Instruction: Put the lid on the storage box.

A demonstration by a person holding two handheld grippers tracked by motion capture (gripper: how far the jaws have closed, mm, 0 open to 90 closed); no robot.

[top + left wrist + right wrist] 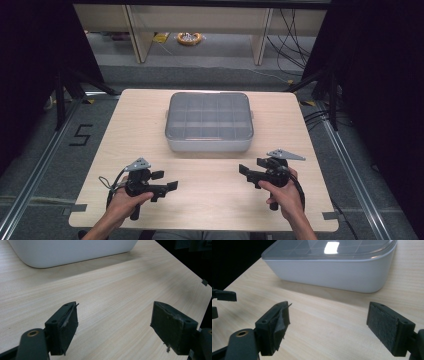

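Observation:
A white plastic box [209, 142] with a clear lid over several compartments sits shut at the middle of the wooden table [145, 115]. My left gripper [166, 180] is held low over the front left of the table, pointing right, jaws open and empty. My right gripper [251, 166] is at the front right, pointing left, also open and empty. In the left gripper view the jaws [115, 307] stand wide over bare wood, with the box [75, 252] beyond them. The right gripper view has its jaws [329, 306] apart in front of the box [332, 272].
Both grippers face each other across a bare stretch of table in front of the box. The table's front edge [200, 227] lies just behind the hands. On the floor beyond are wooden furniture legs [137, 35], cables, a coil [189, 38] and a taped "5" [80, 135].

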